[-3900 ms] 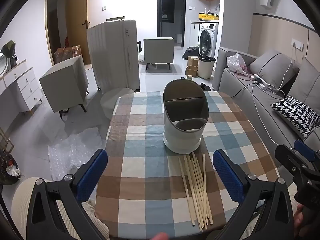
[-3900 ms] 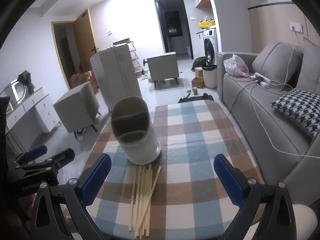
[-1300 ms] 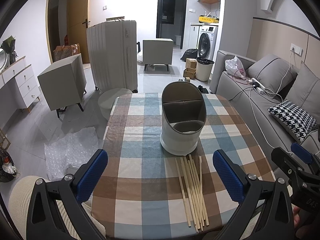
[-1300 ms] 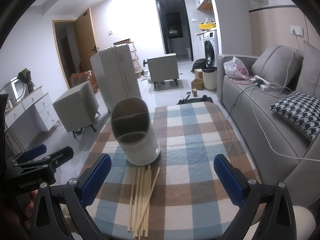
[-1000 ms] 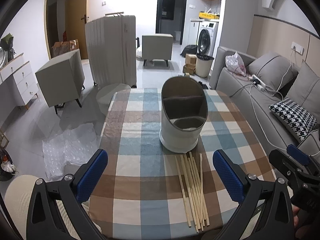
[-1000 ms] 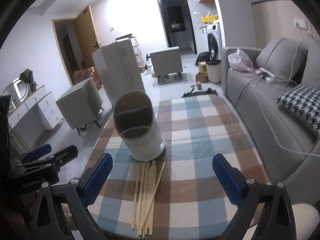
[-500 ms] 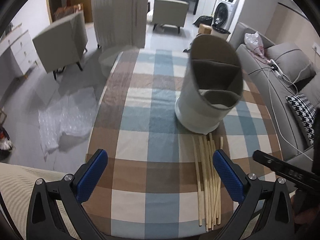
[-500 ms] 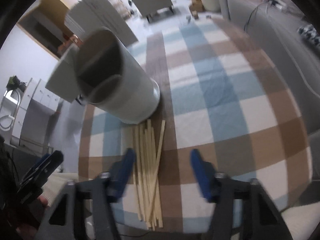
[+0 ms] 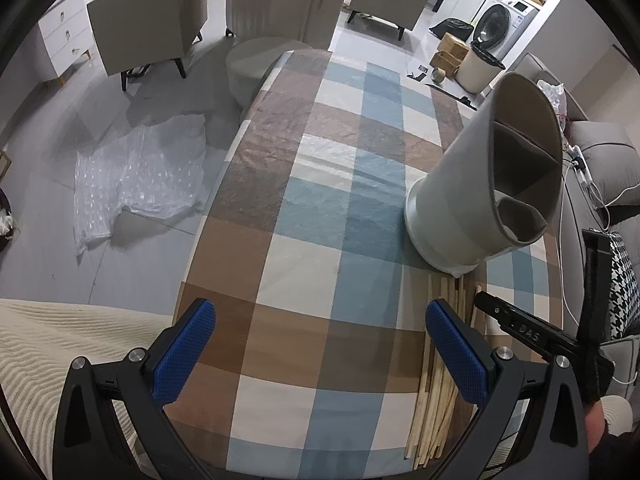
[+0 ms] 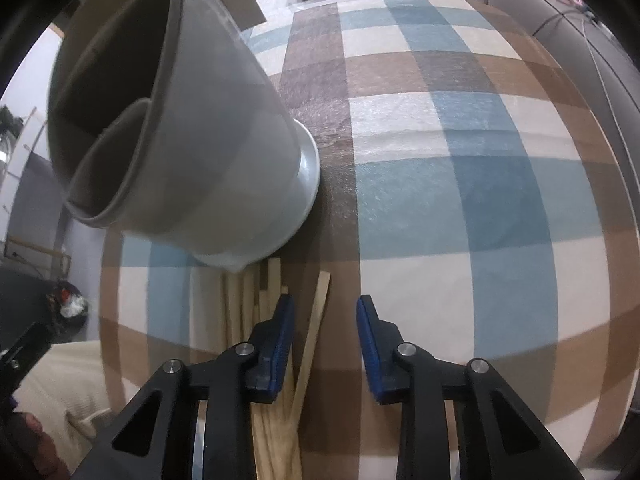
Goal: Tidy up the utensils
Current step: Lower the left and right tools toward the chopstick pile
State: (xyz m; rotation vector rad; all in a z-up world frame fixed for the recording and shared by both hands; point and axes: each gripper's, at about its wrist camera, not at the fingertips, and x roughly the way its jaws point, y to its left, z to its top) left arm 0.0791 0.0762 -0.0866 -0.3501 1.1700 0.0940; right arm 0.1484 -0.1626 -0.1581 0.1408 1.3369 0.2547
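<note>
A white utensil holder (image 9: 484,196) with grey inner compartments stands on the checked table (image 9: 320,184); it also shows in the right wrist view (image 10: 180,128). Several wooden chopsticks (image 9: 436,384) lie in a bundle in front of its base, and they show in the right wrist view (image 10: 276,364). My right gripper (image 10: 324,344) is low over the table, partly open, its jaws on either side of the rightmost chopstick (image 10: 314,328) without touching it. My left gripper (image 9: 320,348) is wide open and empty above the table's near edge, left of the chopsticks.
A grey sofa (image 9: 600,152) with a houndstooth cushion (image 9: 622,284) runs along the table's right side. Grey armchairs (image 9: 148,28), a round stool (image 9: 256,64) and bubble wrap (image 9: 140,176) are on the floor to the left. A cream cushion (image 9: 40,344) is at the near left.
Both grippers have dropped and tilted down toward the table. My right gripper has narrowed its opening and come down over the chopsticks. My left gripper stays wide open.
</note>
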